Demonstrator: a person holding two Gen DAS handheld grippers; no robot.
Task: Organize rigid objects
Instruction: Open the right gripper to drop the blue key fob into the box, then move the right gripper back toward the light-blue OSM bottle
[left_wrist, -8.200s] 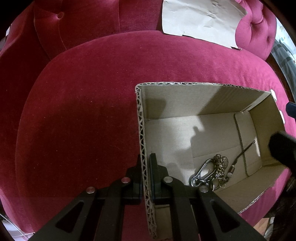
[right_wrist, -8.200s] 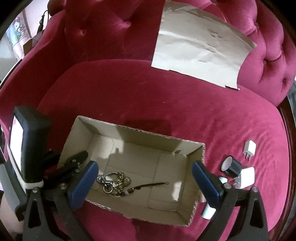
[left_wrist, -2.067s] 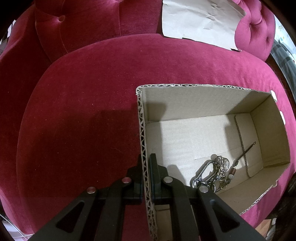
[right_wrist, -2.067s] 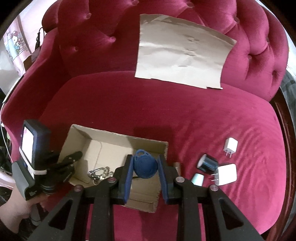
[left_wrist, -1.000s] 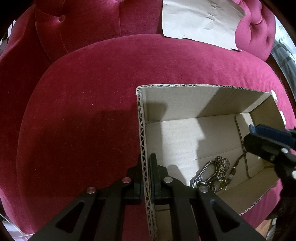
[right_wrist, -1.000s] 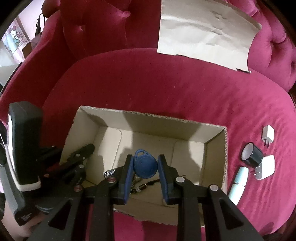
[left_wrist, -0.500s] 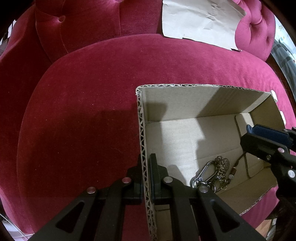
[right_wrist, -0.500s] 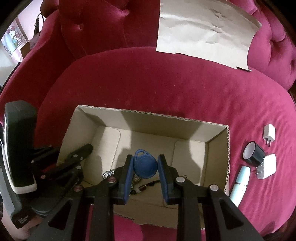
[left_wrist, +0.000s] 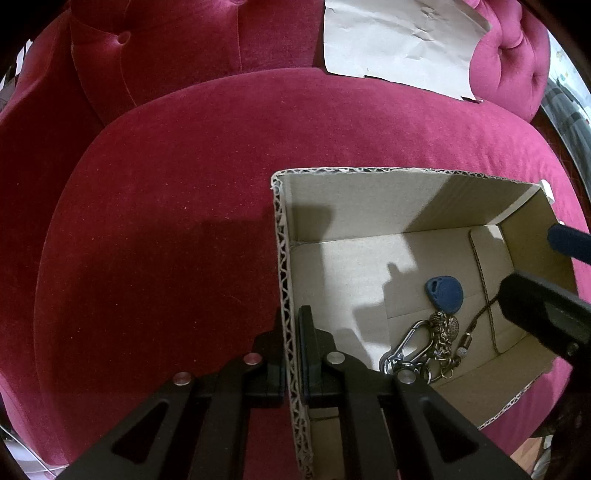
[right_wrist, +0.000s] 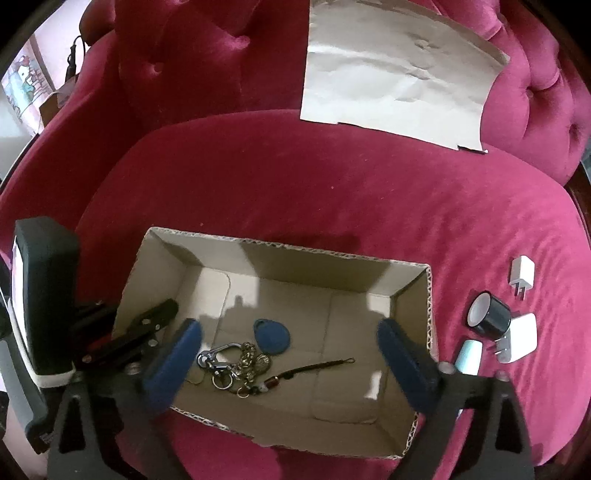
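Observation:
An open cardboard box (right_wrist: 295, 254) sits on a red velvet sofa seat. Inside lie a blue key fob (right_wrist: 272, 336) and a metal keychain with carabiner and cord (right_wrist: 236, 360); both also show in the left wrist view, the fob (left_wrist: 445, 292) and the keychain (left_wrist: 424, 347). My left gripper (left_wrist: 291, 328) is shut on the box's left wall (left_wrist: 286, 295). My right gripper (right_wrist: 290, 341) is open and empty above the box, its blue fingers (right_wrist: 173, 360) spread wide either side of the fob.
On the seat right of the box lie a white charger (right_wrist: 521, 277), a dark tape roll (right_wrist: 489, 314), a second white charger (right_wrist: 519, 338) and a pale tube (right_wrist: 468, 352). A sheet of brown paper (right_wrist: 399, 77) leans on the sofa back.
My right gripper has opened and let go of the blue key fob, which now lies on the box floor beside the keychain. The left gripper has not moved.

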